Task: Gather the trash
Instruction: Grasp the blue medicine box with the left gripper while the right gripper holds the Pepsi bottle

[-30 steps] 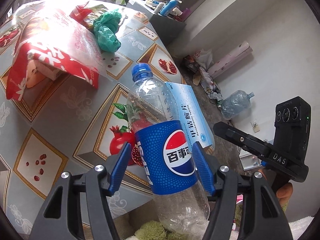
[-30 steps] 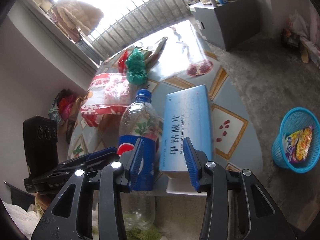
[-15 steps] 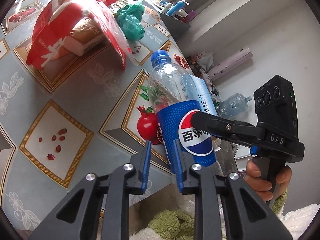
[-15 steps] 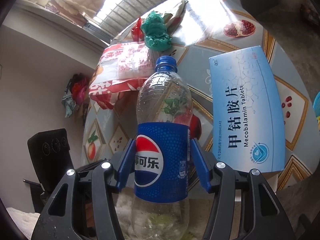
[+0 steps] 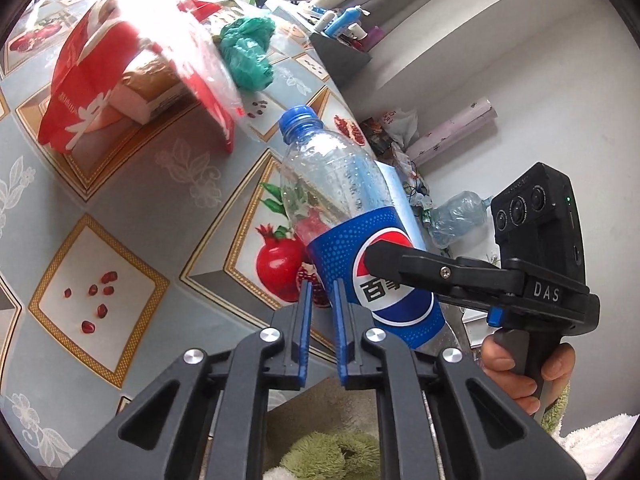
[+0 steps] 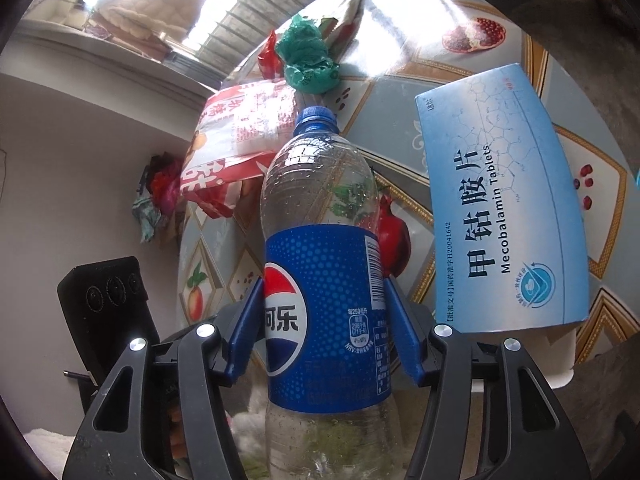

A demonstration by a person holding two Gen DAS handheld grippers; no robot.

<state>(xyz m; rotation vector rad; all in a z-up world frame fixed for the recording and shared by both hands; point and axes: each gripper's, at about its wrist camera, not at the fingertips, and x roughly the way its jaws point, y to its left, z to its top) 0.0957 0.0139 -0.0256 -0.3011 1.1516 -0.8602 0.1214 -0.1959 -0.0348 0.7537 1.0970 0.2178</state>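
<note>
A table (image 5: 132, 208) covered in a grey-blue cloth printed with pomegranates fills most of both views. On its far part lies a large red and white plastic bag (image 5: 120, 64) with a box inside it, and just beyond that sits a crumpled green bag (image 5: 248, 54), with a red wrapper (image 6: 269, 58) right beside it.

Near the front edge of the table lies a flat light-blue medicine box (image 6: 504, 208), printed with dark lettering, its near end hanging a little over the table edge.

An empty clear plastic bottle (image 6: 326, 264) with a blue cap and a blue cola label stands just left of the medicine box in the right wrist view, its base below the level of the table top. The right gripper (image 6: 324, 328) holds it: its two blue fingers (image 6: 400, 320) press on either side of the label, jaws closed on the bottle. In the left wrist view the same right gripper reaches in from the right, one black finger lying across the label, with the person's hand (image 5: 520, 372) on the handle.

The left gripper (image 5: 320, 332) sits just beside the bottle, at its left flank. Its blue fingers (image 5: 302, 332) are nearly together with only a narrow slit between them, and nothing is in that slit.
</note>
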